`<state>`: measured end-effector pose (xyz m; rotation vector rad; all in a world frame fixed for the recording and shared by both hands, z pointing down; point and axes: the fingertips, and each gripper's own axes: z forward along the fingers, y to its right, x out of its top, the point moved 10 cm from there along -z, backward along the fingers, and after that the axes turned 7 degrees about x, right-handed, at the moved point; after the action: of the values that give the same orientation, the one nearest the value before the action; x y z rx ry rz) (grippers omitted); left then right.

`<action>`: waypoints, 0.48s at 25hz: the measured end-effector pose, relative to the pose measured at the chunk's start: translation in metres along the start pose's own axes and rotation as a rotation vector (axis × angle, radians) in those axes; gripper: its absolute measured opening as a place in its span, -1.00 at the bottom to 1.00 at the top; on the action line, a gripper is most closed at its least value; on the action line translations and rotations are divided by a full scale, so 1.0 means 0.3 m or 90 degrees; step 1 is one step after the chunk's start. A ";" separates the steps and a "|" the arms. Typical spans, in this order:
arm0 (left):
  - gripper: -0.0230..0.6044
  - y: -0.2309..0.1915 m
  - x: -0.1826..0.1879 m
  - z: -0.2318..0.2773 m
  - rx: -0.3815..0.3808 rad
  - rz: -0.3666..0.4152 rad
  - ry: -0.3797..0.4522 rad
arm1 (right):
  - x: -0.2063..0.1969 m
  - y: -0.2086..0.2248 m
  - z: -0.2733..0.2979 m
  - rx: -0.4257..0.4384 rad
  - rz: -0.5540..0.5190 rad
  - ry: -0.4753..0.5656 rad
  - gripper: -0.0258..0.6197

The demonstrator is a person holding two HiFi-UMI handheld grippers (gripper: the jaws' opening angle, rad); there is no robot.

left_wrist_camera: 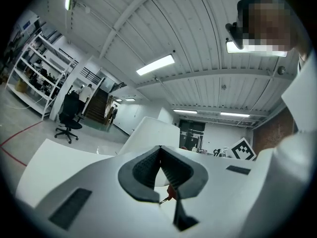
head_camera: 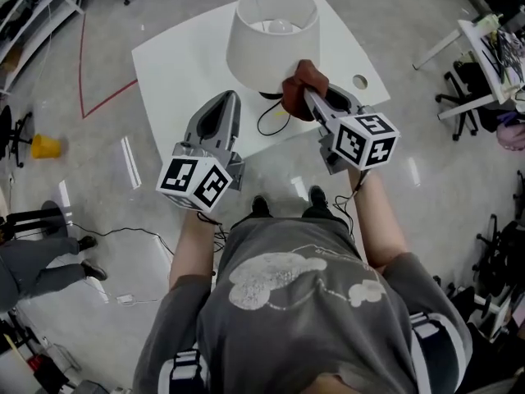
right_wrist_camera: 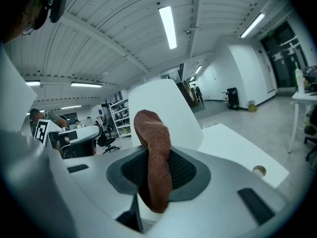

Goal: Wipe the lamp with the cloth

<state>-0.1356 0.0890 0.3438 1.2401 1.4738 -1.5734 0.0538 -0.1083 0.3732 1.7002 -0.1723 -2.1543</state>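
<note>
While the left gripper (head_camera: 230, 98) hangs over the near edge of the desk (head_camera: 176, 64) with its jaws pressed together on nothing, the right gripper (head_camera: 310, 95) pinches a brown cloth (head_camera: 302, 79) right at the lower right edge of the lamp (head_camera: 271, 31). The white lamp stands upright on the white desk, and a black cord (head_camera: 264, 123) loops just below it.

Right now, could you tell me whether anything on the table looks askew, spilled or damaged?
Nothing stands out. The lamp stands upright on the table with its shade intact, and its cord loops loosely by the base. The right tool is shut on the cloth at the shade's lower edge.
</note>
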 end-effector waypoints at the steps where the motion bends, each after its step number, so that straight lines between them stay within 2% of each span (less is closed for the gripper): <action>1: -0.90 0.008 -0.008 0.000 0.010 0.002 0.001 | -0.003 0.014 0.001 0.007 0.001 -0.001 -0.62; 6: -0.90 0.055 -0.040 -0.001 0.082 -0.004 0.015 | -0.035 0.102 0.012 0.063 0.011 -0.042 -0.62; 12: -0.90 0.172 -0.110 0.026 0.145 -0.008 0.035 | -0.023 0.204 -0.020 0.111 -0.008 -0.076 -0.62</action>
<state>-0.0785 0.0681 0.3547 1.4136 1.3671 -1.7673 0.0747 -0.1609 0.3982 1.6667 -0.3936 -2.3108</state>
